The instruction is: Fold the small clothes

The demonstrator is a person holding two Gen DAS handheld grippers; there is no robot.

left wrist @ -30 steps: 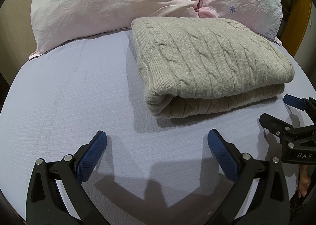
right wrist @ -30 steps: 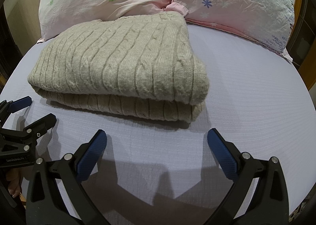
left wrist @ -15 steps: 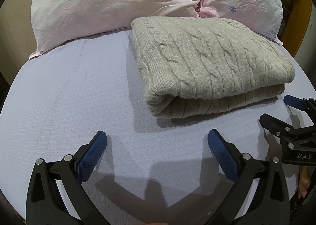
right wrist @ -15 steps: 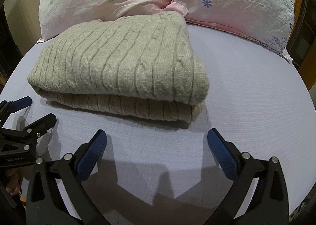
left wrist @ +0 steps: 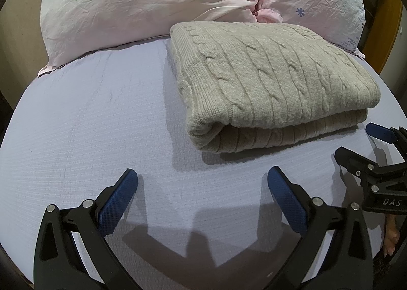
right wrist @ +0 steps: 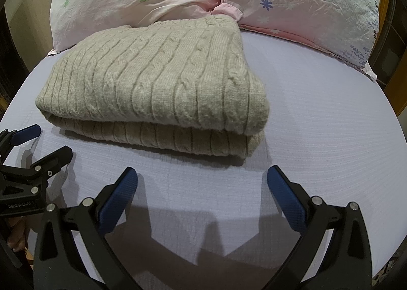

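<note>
Sweater (left wrist: pixel 274 81) folded at 12 o'clock on sheet (left wrist: pixel 89 124) | left gripper (left wrist: pixel 202 188) spread, empty | right gripper (right wrist: pixel 202 188) spread, empty, marked "DAS" | left marked "GenRobot.AI"

My left gripper (left wrist: pixel 202 183) and right gripper (right wrist: pixel 202 183) are black plastic with blue textured pads (left wrist: pixel 117 199), silver screws, white lettering.

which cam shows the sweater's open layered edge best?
Right wrist. The folded sweater shows both stacked layers along its whole near edge, uncut. The left wrist view shows the sweater too, but mostly its rolled fold corner, the edge running away rightward.
</note>
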